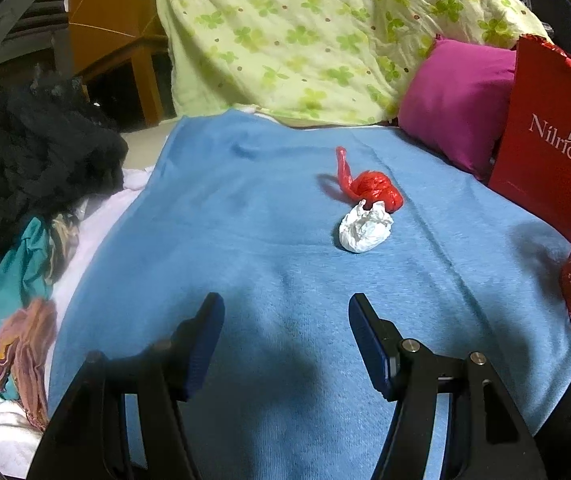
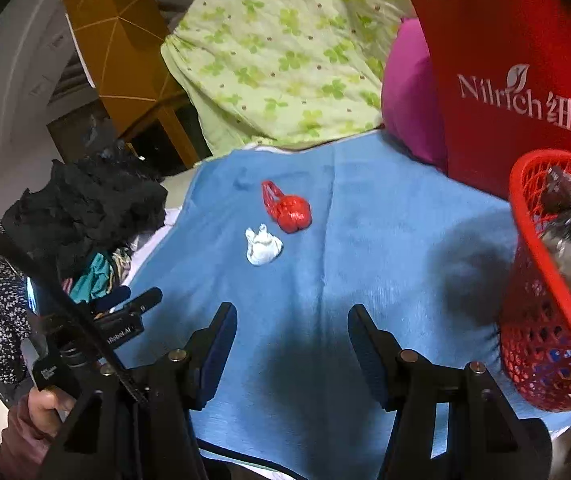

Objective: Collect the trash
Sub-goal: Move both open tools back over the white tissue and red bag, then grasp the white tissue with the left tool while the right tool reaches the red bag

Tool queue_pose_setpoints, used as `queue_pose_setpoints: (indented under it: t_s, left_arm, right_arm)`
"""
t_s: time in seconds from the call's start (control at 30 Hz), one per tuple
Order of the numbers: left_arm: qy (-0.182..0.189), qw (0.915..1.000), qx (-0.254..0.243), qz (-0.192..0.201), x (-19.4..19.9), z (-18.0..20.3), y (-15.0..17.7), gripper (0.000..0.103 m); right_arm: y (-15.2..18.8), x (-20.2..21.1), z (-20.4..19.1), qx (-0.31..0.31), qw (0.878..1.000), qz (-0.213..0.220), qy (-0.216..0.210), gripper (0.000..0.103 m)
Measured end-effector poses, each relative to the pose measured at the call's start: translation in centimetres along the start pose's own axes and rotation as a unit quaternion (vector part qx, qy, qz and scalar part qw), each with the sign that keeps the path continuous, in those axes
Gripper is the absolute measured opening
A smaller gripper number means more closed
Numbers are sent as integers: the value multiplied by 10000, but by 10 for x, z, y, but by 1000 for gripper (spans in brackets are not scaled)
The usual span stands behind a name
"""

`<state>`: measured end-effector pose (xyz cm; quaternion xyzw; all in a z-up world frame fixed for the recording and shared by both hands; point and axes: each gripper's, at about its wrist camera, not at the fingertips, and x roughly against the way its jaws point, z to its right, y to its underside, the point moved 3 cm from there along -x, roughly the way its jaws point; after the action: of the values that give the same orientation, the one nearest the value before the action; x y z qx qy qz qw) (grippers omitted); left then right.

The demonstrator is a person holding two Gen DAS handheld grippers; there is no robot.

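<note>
Fingers of both grippers, left (image 1: 285,312) and right (image 2: 291,322), stand spread wide over the blue blanket (image 1: 245,240), holding nothing. One red mesh basket (image 2: 545,320) at the blanket's right edge holds dark scraps. Two pieces of trash lie mid-blanket, touching: one knotted red bag (image 1: 369,190), one crumpled white tissue (image 1: 365,228).

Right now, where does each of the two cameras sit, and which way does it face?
Left wrist: on the left gripper, low over the blue blanket, facing the white paper wad and red plastic bag; only its open fingers show.
Right wrist: on the right gripper, facing the same way, beside the red basket; its open fingers, the left gripper and the left hand show.
Shared: blanket, wad, bag, basket.
</note>
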<state>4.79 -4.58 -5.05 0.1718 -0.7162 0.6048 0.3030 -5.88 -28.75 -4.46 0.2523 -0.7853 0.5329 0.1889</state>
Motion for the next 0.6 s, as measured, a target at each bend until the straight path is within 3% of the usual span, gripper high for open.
queue_pose_setpoints:
  t_s: [0.37, 0.6]
  left_arm:
    - [80, 9998, 14, -199, -44, -6, -6, 65]
    - [709, 9963, 326, -347, -90, -7, -22, 65]
  right_arm:
    - [6, -36, 6, -25, 9992, -360, 167, 62]
    - [12, -58, 18, -116, 9979, -582, 254, 62]
